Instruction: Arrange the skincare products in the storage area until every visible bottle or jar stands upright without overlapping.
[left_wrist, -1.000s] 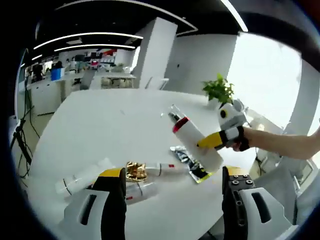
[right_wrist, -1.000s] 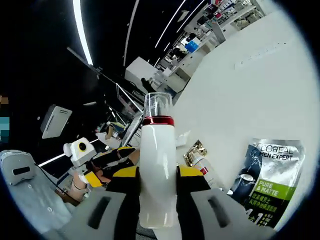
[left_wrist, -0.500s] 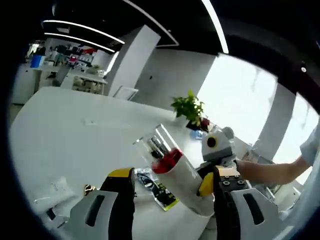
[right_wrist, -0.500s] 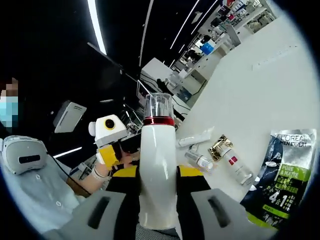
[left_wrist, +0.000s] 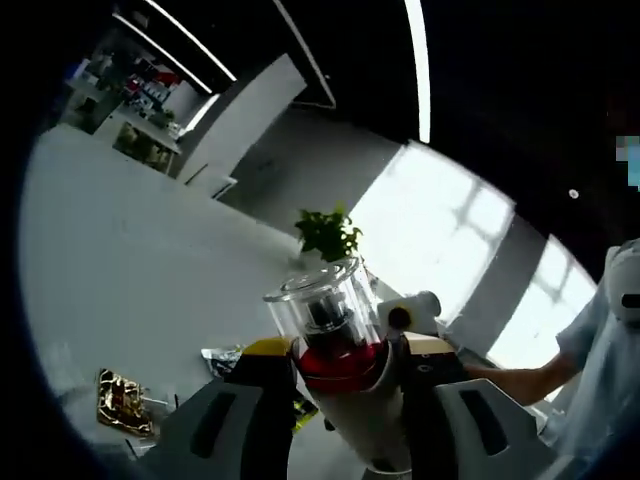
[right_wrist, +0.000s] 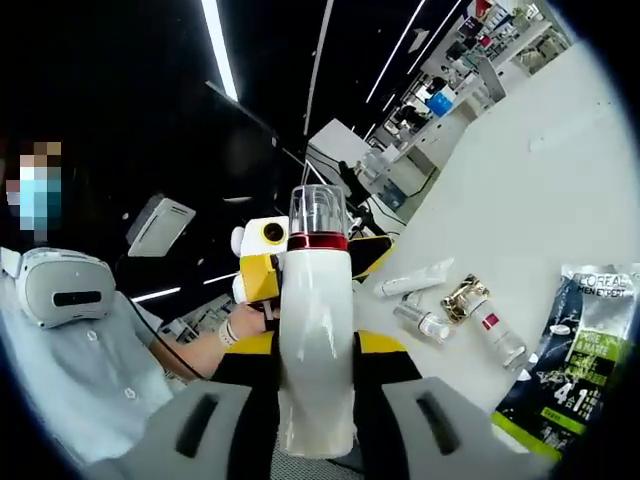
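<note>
In the right gripper view, the right gripper (right_wrist: 316, 355) is clamped on a white bottle (right_wrist: 316, 350) with a red band and clear cap, standing up the centre of the frame. The left gripper (right_wrist: 262, 268) shows just behind it at centre left.

In the left gripper view, the left gripper (left_wrist: 340, 375) has its jaws on either side of the same white bottle (left_wrist: 350, 400), close against its neck at lower centre; whether they grip it I cannot tell.

Beyond, at right centre of the right gripper view, a white table (right_wrist: 520, 190) carries a lying tube (right_wrist: 413, 281), a small clear bottle (right_wrist: 422, 321), a gold-capped bottle (right_wrist: 482, 318) and a dark sachet (right_wrist: 565, 365) at lower right. The table's bare stretch runs to the upper right, toward office desks. A potted plant (left_wrist: 328, 233) stands at the table's far edge in the left gripper view.
</note>
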